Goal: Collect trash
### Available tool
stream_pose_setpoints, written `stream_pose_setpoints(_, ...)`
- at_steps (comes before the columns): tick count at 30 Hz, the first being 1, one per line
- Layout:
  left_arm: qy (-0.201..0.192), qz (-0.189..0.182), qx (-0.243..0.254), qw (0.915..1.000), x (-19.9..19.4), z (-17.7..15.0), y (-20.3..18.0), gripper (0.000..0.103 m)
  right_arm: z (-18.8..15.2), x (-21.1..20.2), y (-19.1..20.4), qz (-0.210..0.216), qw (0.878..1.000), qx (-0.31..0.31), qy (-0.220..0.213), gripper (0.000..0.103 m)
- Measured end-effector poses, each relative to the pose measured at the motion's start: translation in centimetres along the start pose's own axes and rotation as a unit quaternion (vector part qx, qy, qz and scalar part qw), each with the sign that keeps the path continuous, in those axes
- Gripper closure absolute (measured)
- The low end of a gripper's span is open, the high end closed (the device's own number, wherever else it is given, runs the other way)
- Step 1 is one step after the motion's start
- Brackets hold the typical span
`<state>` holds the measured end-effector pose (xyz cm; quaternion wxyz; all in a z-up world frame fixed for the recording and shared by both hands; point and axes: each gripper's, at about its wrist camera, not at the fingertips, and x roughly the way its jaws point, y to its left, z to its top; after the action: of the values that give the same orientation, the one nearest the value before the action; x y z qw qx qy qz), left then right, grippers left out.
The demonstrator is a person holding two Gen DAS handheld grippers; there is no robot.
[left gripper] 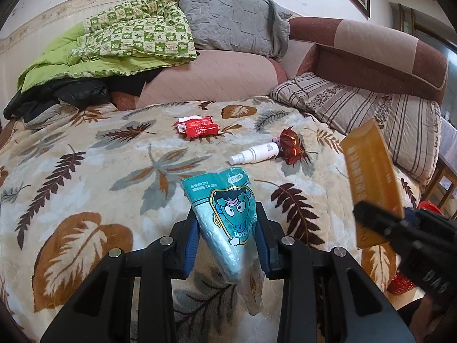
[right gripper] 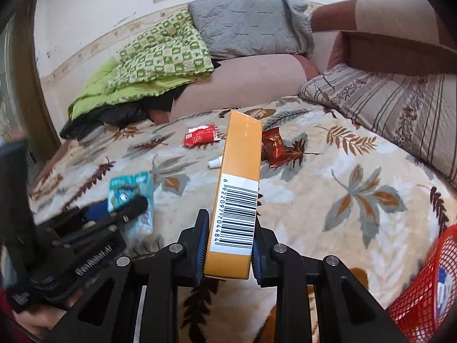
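Now both loads lifted clear of the bed, we judge for carrying to the red basket (right gripper: 425,283) at 4 o'clock | left gripper (left gripper: 227,237): jaws narrowed on teal tissue pack (left gripper: 225,214) | right gripper (right gripper: 228,243): jaws clamping yellow carton (right gripper: 237,200) upright | red wrapper (left gripper: 198,127), white bottle (left gripper: 257,153), foil packet (left gripper: 291,145) remain at 12 o'clock on the blanket (left gripper: 100,171).
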<state>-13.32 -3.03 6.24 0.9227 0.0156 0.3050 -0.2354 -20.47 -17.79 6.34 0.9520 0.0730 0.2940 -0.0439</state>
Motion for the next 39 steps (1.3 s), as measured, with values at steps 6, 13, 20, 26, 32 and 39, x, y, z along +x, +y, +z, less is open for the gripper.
stream_pose_setpoints(6, -0.003, -0.004, 0.002, 1.0000, -0.3, 0.1, 0.0, 0.070, 0.9, 0.3, -1.1, 0.009, 0.999, 0.038, 0.003, 0.075)
stream_pose_setpoints(13, -0.005, -0.001, 0.005, 1.0000, -0.2, 0.3, -0.1, 0.070, 3.9, -0.2, -1.2, -0.005, 1.000, 0.015, -0.025, 0.075)
stream_pose_setpoints(20, -0.002, 0.010, 0.010, 0.9999, 0.2, 0.2, -0.2, 0.070, 4.4, 1.0, -1.6, 0.008, 0.999, 0.019, -0.029, 0.075)
stream_pose_setpoints(26, 0.000, 0.011, 0.025, 0.9996, 0.7, -0.1, -1.0, 0.070, 4.3, 1.4, -2.7, 0.009, 0.999, 0.025, -0.032, 0.075)
stream_pose_setpoints(32, 0.000, 0.005, 0.033, 0.9994, 0.8, -0.2, -1.3, 0.069, 4.7, 1.7, -3.6, 0.002, 0.999, 0.032, -0.034, 0.075)
stream_pose_setpoints(39, 0.003, -0.001, 0.021, 0.9998, 0.7, -0.2, -0.8, 0.070, 4.5, 1.5, -2.8, 0.009, 0.999, 0.013, -0.035, 0.075)
